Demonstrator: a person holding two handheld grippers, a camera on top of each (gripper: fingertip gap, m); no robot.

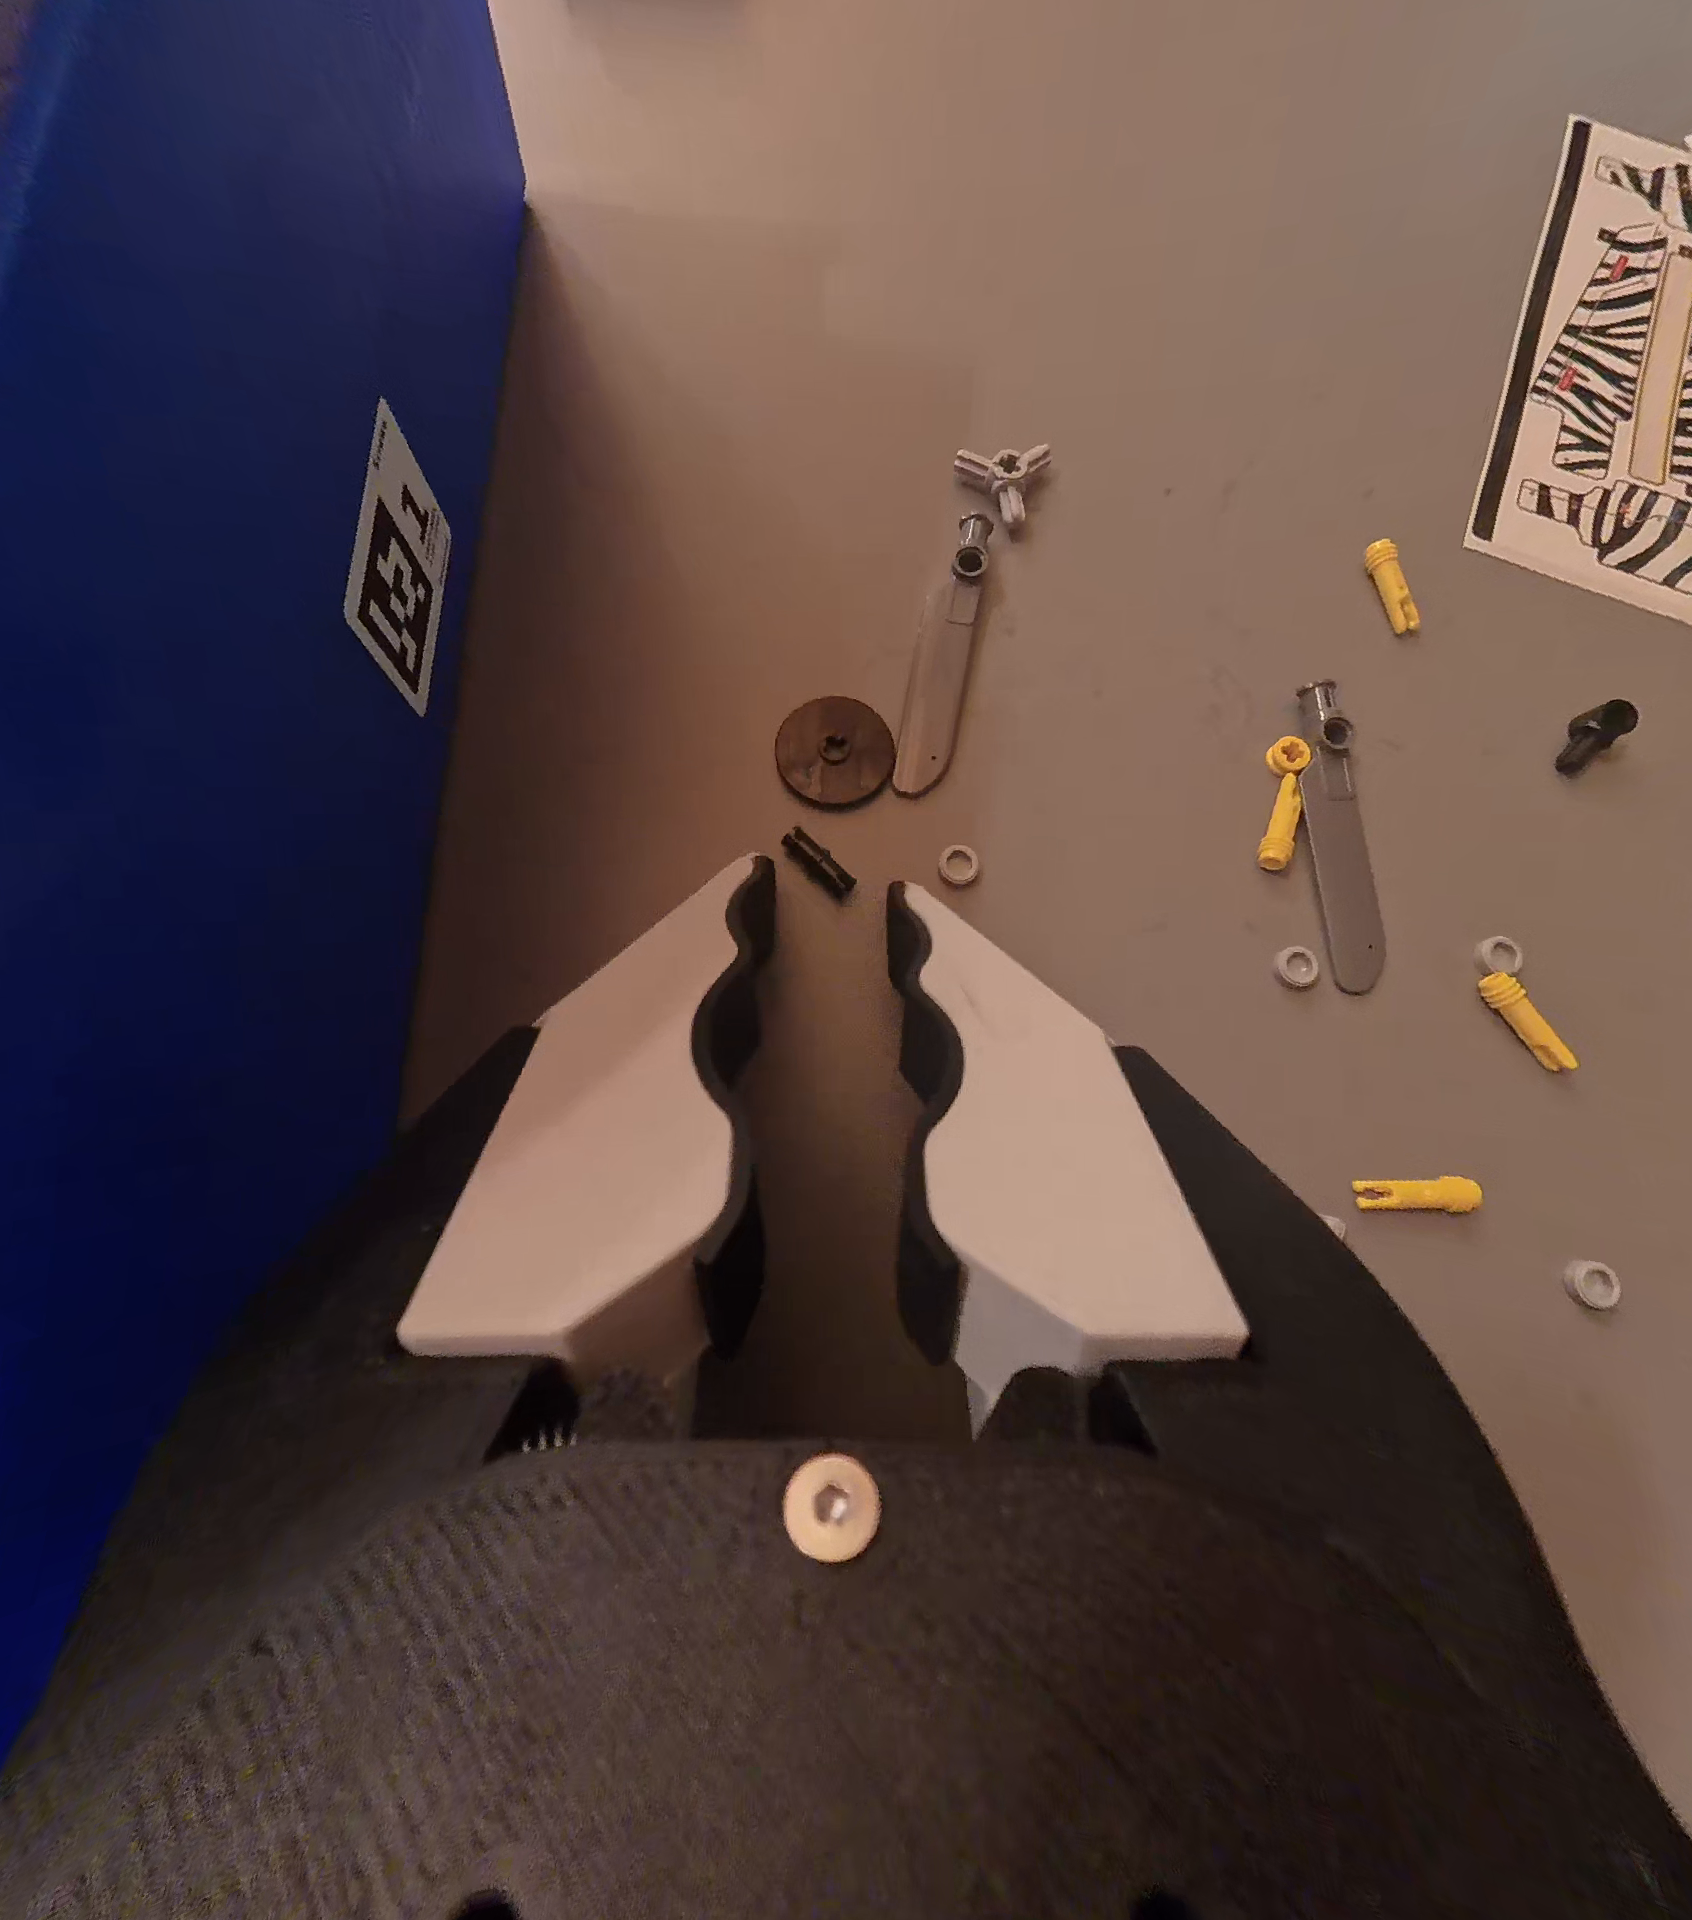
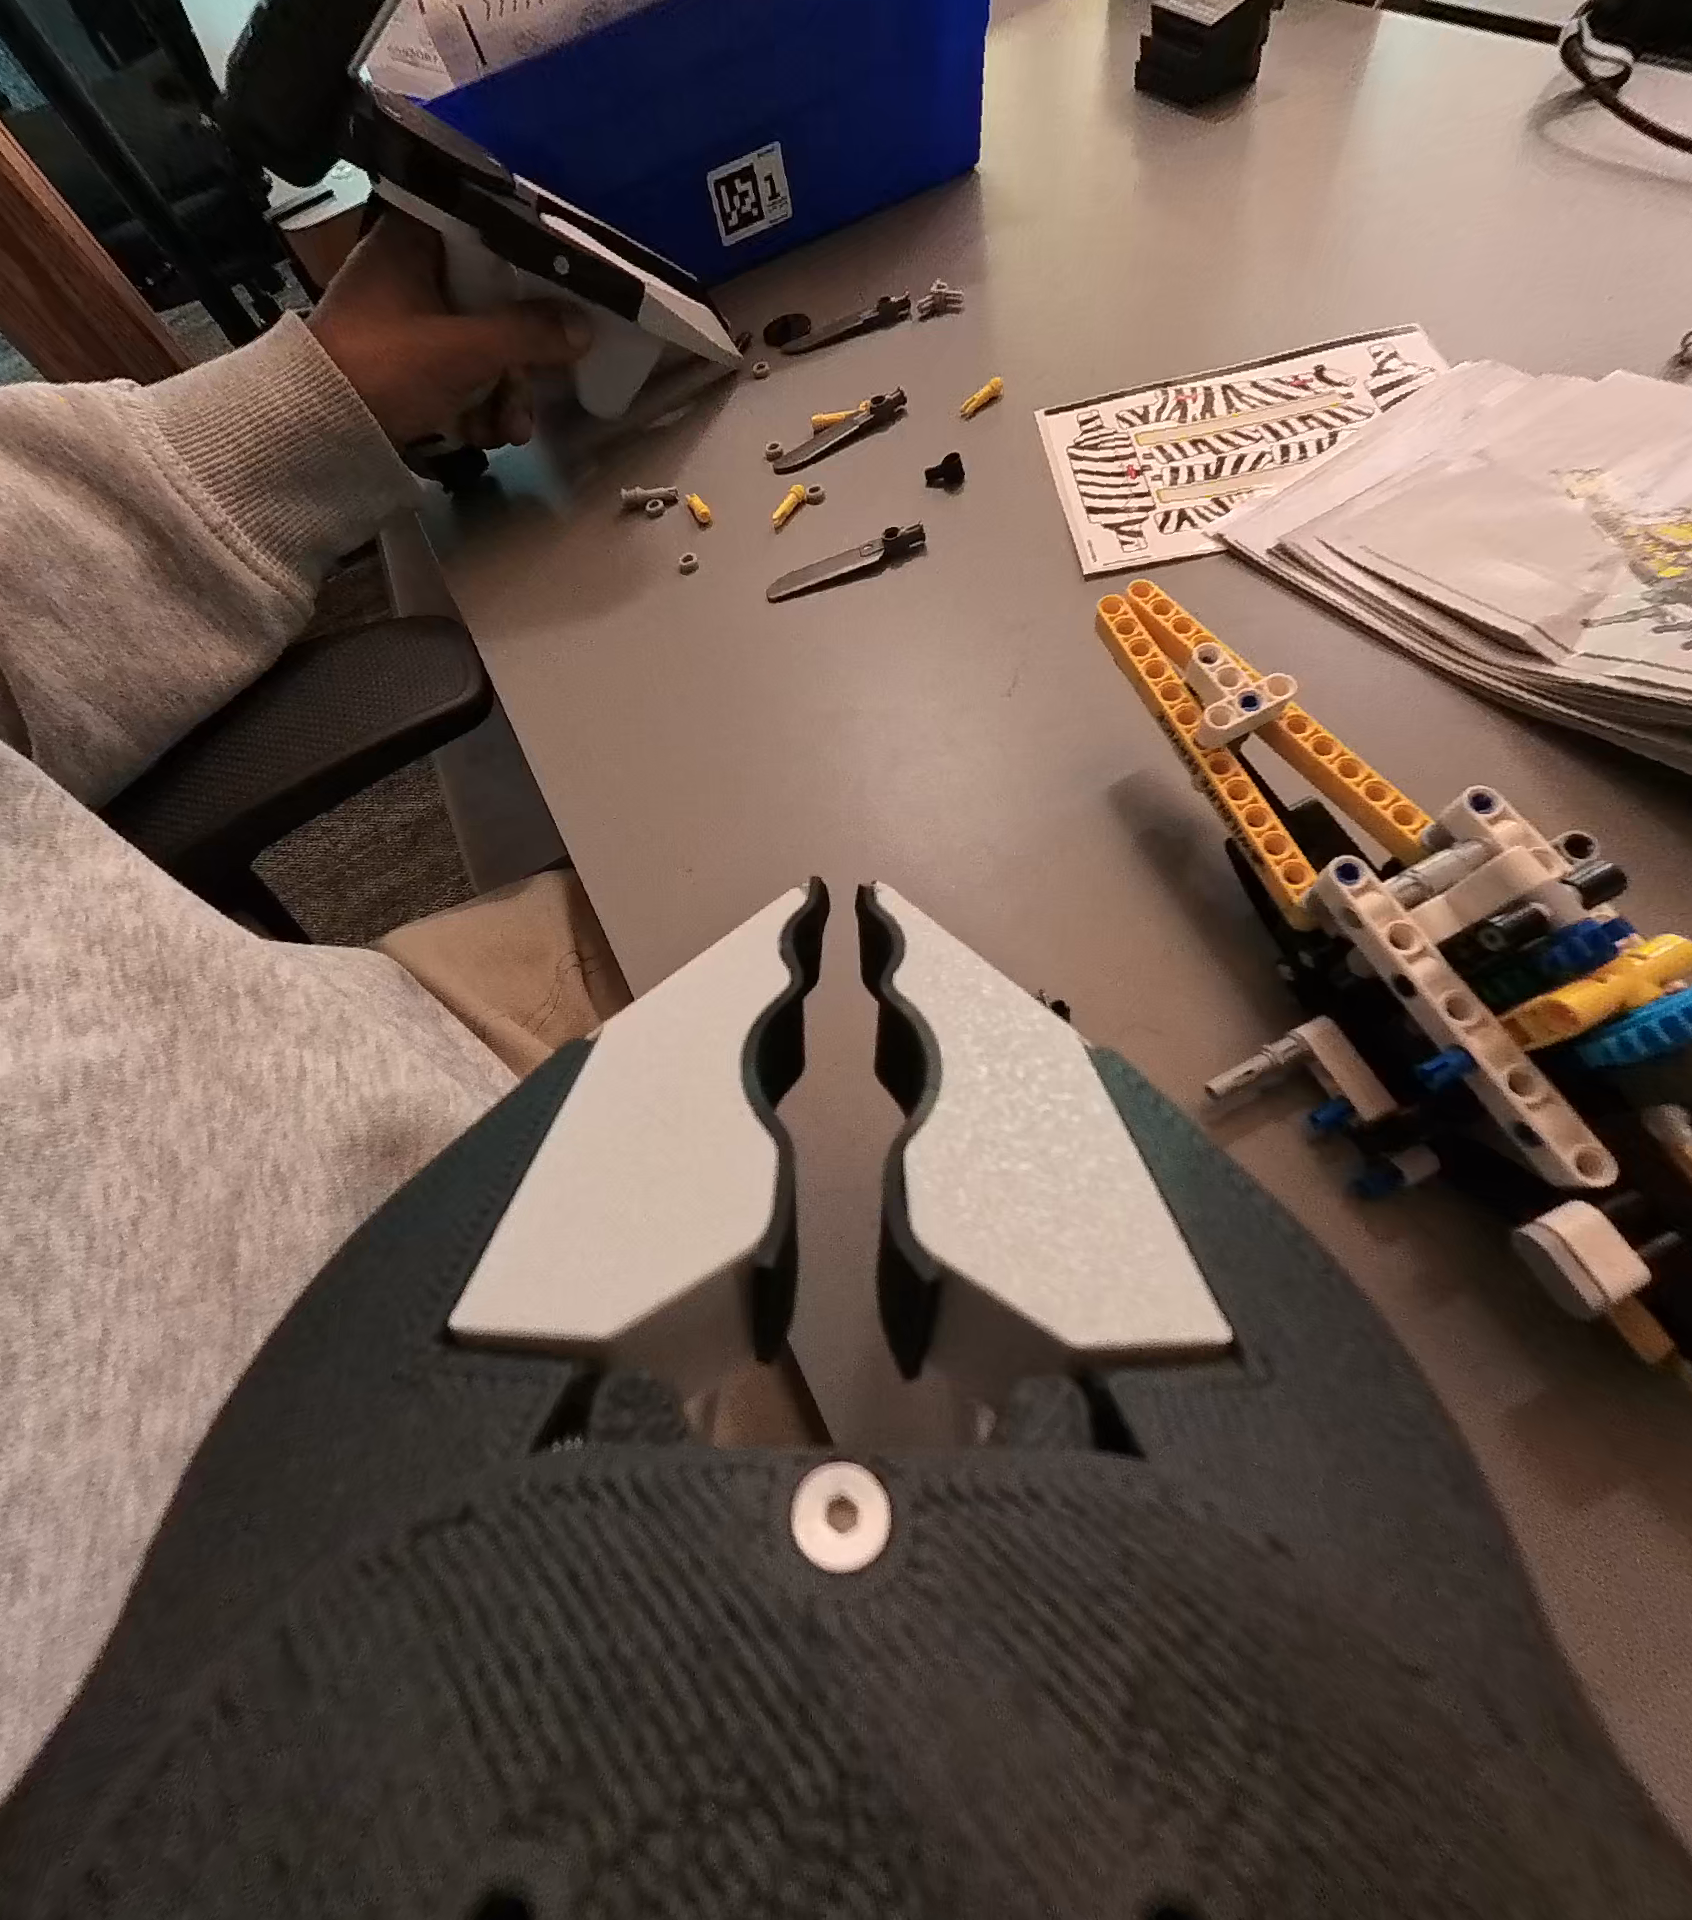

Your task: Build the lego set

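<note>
The left tool (image 1: pixel 826 883) is being held low over the desk (image 1: pixel 1185 312), tilted down beside the blue bin (image 1: pixel 198 520), with its jaws parted and nothing between them. Its tips are being aimed at a small black pin (image 1: pixel 819 858) lying just ahead of them, apparently so that the pin can be straddled and pinched; contact is not yet being made. Just beyond the pin, a dark round disc (image 1: pixel 834 749) and a grey blade piece (image 1: pixel 946 665) are lying side by side, with a light grey three-armed connector (image 1: pixel 1003 480) farther off. Yellow pins (image 1: pixel 1393 585), small grey rings (image 1: pixel 957 864) and two more blades are being left scattered to the right, spread out singly, probably so each can be picked without disturbing the others. A striped sticker sheet (image 1: pixel 1673 395) is lying at the far right.

The right tool (image 2: pixel 842 891) is being kept back near the desk edge, empty, its jaws narrowed to a slim gap without meeting. It appears to be waiting. The partly built model (image 2: pixel 1444 966), with yellow beams, white frames and blue gears, is resting on the desk just to its right, within easy reach for the next part. The instruction booklets (image 2: pixel 1548 540) are being kept beyond the model, well clear of the loose parts.
</note>
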